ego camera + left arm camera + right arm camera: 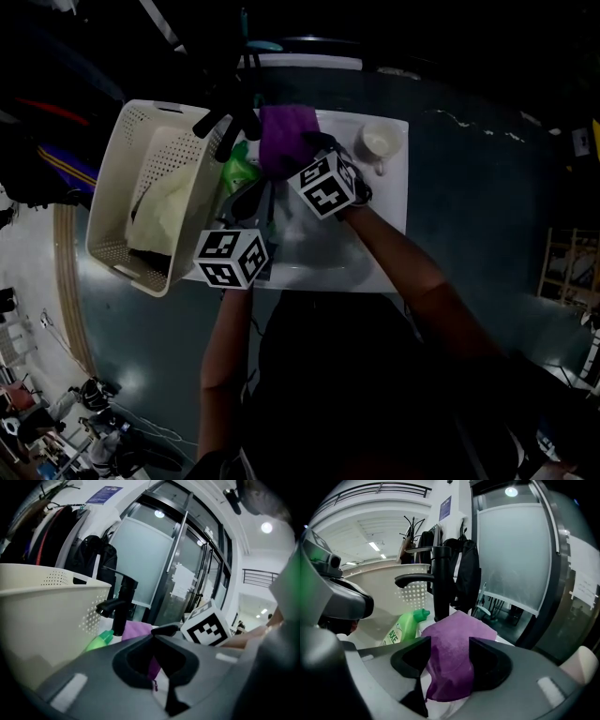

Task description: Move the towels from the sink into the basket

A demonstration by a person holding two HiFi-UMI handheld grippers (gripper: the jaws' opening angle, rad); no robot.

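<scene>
A purple towel (pixel 287 138) lies bunched at the back of the white sink (pixel 380 274), just right of the black tap (pixel 228 122). My right gripper (pixel 307 153) is at it, and in the right gripper view its jaws stand wide on either side of the purple towel (pixel 452 660), so my right gripper (pixel 449 645) is open. My left gripper (pixel 247 199) hangs over the sink's left part beside the cream basket (pixel 141 192). The left gripper (pixel 153 638) is shut with nothing in it. A pale towel (pixel 167 208) lies in the basket.
A green bottle (pixel 240 170) stands between the tap and the basket, close to the left of the purple towel. A white cup (pixel 378 142) sits at the sink's back right corner. The basket's perforated wall (pixel 51 613) rises right beside my left gripper.
</scene>
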